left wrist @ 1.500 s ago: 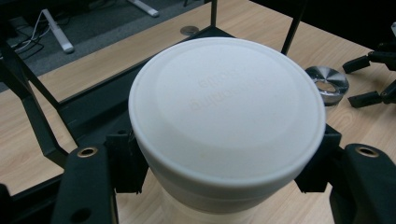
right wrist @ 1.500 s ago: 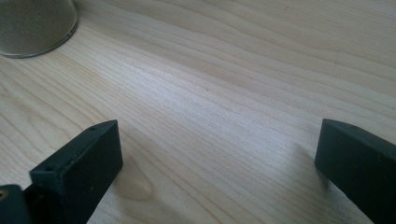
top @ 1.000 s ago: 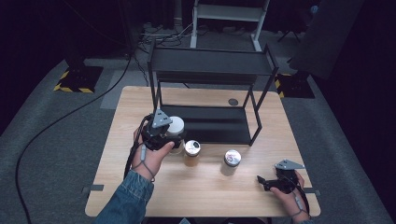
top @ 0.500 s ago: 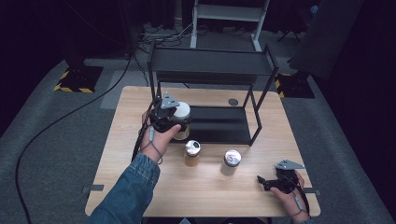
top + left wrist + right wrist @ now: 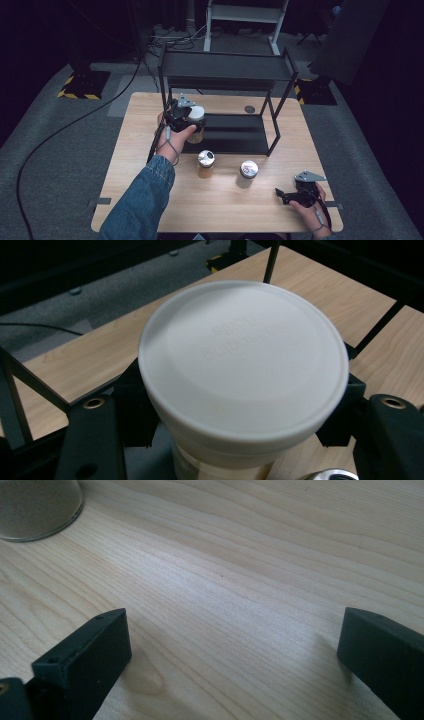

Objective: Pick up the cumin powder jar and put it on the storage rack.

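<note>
White-lidded jar (image 5: 243,375) sits clamped between the left gripper's (image 5: 186,116) fingers (image 5: 92,440), held at the near edge of the black rack's (image 5: 227,70) lower shelf. Right gripper (image 5: 300,192) rests low over the desk (image 5: 150,115), fingers (image 5: 85,655) spread wide with bare wood between them and a jar's base (image 5: 37,507) ahead.

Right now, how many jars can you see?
3. One white-lidded jar is held in the left gripper by the rack. Two jars with shiny lids stand on the table in front of it.

A blue denim sleeve (image 5: 139,200) covers the left forearm. Each black tool, left (image 5: 186,116) and right (image 5: 282,194), carries a grey three-cornered plate and a thin black cable. The right tool's jaws are blocky, matte black, with small screw holes.
</note>
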Available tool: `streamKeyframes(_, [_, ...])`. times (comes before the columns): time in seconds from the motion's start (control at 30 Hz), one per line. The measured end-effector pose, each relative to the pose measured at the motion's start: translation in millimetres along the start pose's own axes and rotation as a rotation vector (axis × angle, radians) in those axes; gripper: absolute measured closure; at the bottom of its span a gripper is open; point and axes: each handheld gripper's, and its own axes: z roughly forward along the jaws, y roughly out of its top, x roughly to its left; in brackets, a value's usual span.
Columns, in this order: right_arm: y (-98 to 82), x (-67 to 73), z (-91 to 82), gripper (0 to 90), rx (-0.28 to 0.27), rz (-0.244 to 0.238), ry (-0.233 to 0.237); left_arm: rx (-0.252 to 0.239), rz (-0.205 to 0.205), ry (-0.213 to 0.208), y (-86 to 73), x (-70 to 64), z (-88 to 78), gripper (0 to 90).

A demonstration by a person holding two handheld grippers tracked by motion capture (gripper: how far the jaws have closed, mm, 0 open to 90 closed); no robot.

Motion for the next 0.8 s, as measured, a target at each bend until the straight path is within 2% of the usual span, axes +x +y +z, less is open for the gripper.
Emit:
streamKeyframes(0.23, [0.1,0.1,-0.1,0.6,0.001,0.002,0.0,0.04,-0.025,0.037,-4.2,3.3,18.6,33.5])
streamKeyframes(0.43, [0.1,0.0,-0.1,0.7,0.001,0.002,0.0,0.066,-0.037,0.056,-12.6,14.4,30.6,33.5])
streamKeyframes(0.73, [-0.1,0.0,0.0,0.6,0.0,0.0,0.0,0.086,-0.056,0.063,-21.7,17.6,40.5,33.6])
streamKeyframes(0.8, [-0.1,0.0,0.0,0.6,-0.001,0.0,0.0,0.091,-0.048,0.062,-22.9,17.1,42.4,33.5])
